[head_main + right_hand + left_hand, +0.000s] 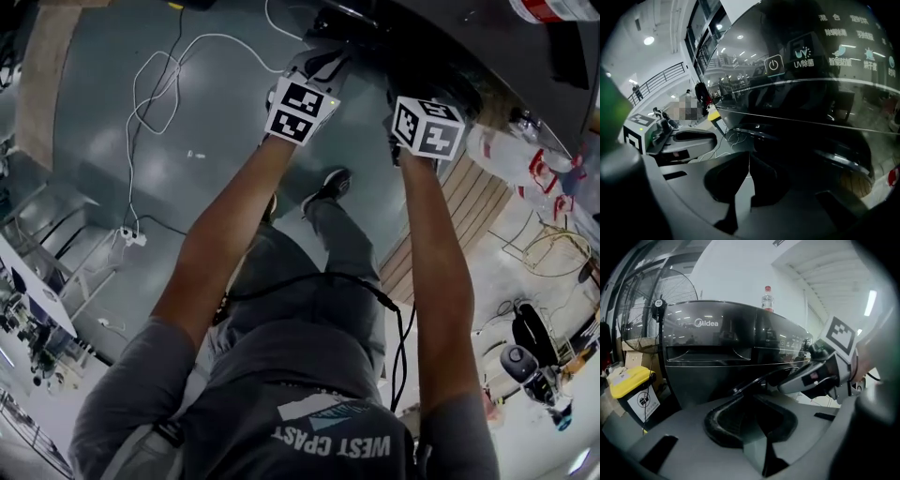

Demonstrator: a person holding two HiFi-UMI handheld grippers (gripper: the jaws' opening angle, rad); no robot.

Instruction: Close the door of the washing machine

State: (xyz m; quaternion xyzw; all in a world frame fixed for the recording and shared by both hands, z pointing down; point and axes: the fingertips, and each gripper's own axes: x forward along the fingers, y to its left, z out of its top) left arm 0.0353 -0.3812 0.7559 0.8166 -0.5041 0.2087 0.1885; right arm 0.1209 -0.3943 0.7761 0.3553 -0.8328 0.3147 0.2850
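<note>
The washing machine [722, 348] is glossy black, with a brand name on its upper front and a row of lit icons on the control panel [834, 47]. Its door [761, 379] shows as a thin dark curved rim low on the machine's front. How far it stands open cannot be told.

The left gripper [749, 404] is just in front of that rim, jaws together with nothing between them. The right gripper [749, 161] is close to the machine's front below the panel, jaws likewise drawn together and empty.

A bottle [767, 298] stands on top of the machine. A fan [654, 301] and a yellow bin [630, 379] stand beside the machine. White cables [155, 89] trail across the floor [216, 141] before the machine.
</note>
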